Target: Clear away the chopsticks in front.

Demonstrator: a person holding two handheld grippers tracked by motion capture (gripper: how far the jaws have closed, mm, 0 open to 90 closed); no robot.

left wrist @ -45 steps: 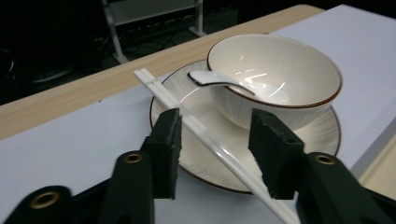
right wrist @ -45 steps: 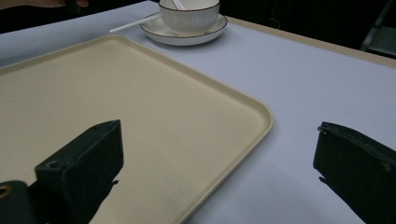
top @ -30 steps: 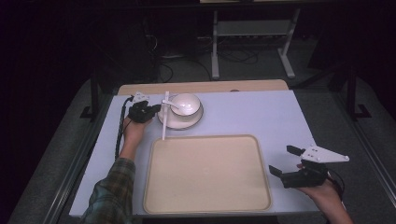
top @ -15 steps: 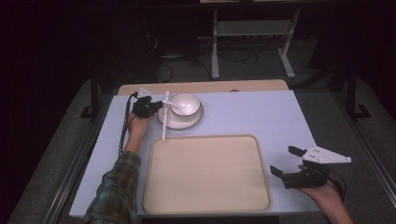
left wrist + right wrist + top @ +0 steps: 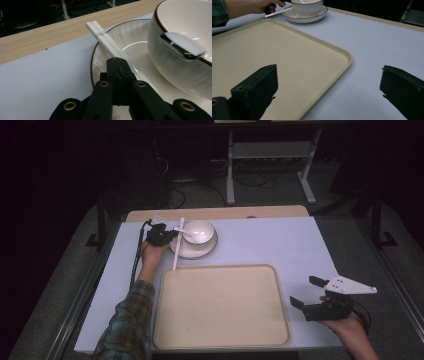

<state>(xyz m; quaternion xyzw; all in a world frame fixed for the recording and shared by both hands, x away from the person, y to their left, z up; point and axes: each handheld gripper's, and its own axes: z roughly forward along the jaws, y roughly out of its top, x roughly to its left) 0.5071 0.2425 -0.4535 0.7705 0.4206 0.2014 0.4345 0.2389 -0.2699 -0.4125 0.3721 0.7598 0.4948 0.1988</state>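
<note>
- White chopsticks point(image 5: 105, 37) lie across the plate point(image 5: 179, 250) rim, just ahead of our left gripper point(image 5: 161, 236), its jaws pressed together on nothing.
- We judge a grasp is starting; those jaws must open first.
- Our right gripper point(image 5: 305, 292) idles, jaws apart, beside the tray point(image 5: 165, 320).
- Since earlier, the left has advanced slightly.

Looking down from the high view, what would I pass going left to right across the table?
Left gripper → chopsticks → bowl sitting on its plate → right gripper. The beige tray lies nearer the person, spanning the middle.
</note>
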